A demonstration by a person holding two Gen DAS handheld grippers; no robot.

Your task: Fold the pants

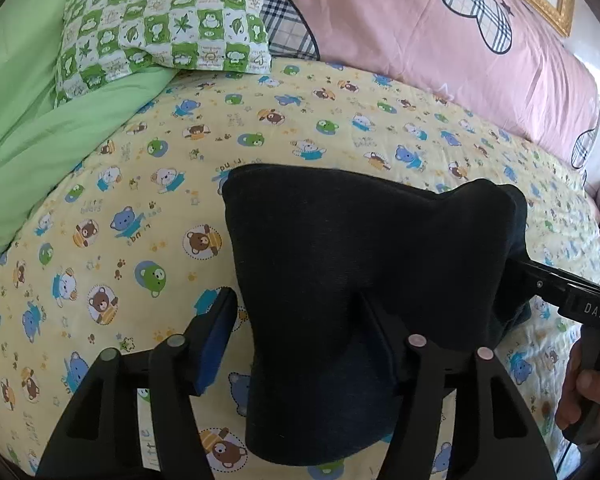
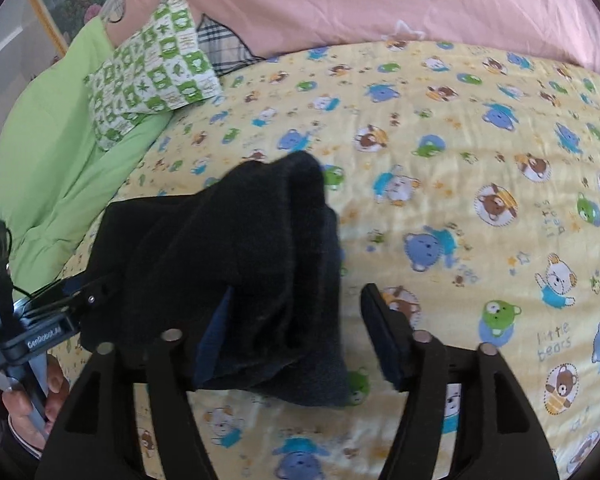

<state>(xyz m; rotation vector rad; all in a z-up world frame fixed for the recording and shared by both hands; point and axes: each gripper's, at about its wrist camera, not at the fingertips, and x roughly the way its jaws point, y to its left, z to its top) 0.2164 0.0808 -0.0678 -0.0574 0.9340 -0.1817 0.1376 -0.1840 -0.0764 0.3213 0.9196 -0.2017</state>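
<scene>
Left claw (image 1: 300, 344) and right claw (image 2: 296, 336) both spread wide.

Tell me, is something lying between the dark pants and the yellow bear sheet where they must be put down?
Nothing visible does. The pants hang over bare sheet; the green pillow lies far behind, and both claws, left and right, are open.

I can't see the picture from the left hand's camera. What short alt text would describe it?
Dark folded pants lie on a yellow bedsheet printed with cartoon bears, draped between the wide-open fingers of the left gripper. The right gripper reaches in from the right edge against the pants. Behind are a green checked pillow, green blanket and pink quilt.
</scene>
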